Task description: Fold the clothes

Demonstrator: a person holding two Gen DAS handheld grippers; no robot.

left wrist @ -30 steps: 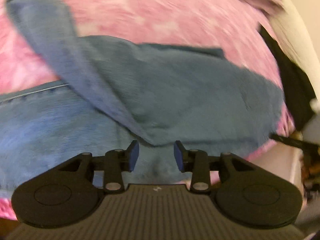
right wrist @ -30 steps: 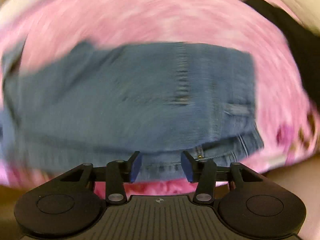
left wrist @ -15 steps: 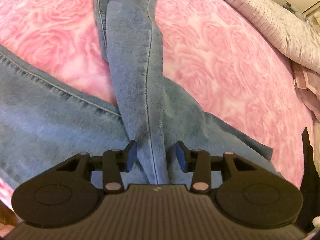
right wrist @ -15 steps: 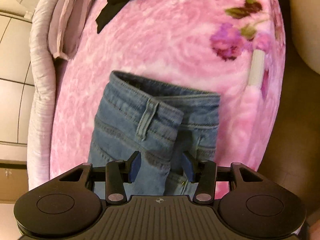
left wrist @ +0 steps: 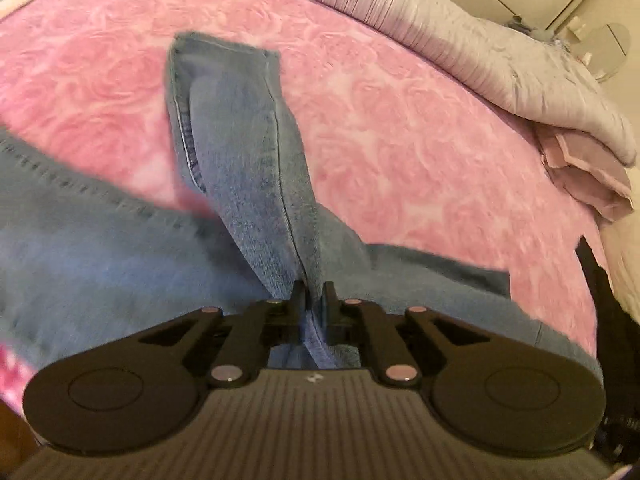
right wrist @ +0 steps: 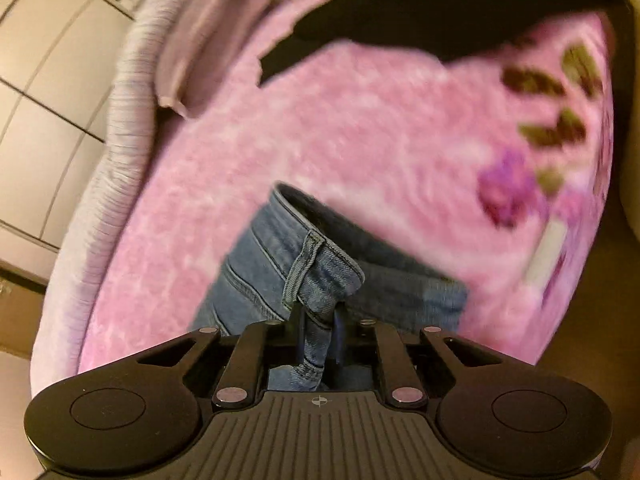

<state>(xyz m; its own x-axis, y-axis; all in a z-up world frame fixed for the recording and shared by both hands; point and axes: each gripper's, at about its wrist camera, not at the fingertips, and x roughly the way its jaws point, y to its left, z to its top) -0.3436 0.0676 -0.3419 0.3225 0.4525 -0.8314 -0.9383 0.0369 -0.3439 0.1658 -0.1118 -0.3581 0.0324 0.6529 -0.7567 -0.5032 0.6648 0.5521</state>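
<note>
Jaws now closing on jeans (left wrist: 256,168), previously apart.

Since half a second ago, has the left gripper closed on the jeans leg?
Yes. The left gripper stood open around the jeans leg seam half a second ago; now its jaws are closing and pinch that seam, while the pink blanket behind barely shifts.

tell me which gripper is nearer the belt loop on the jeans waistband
Right. The right gripper is closing on the waistband just below the belt loop; the left gripper is closing on a leg seam, no loop in its view.
</note>
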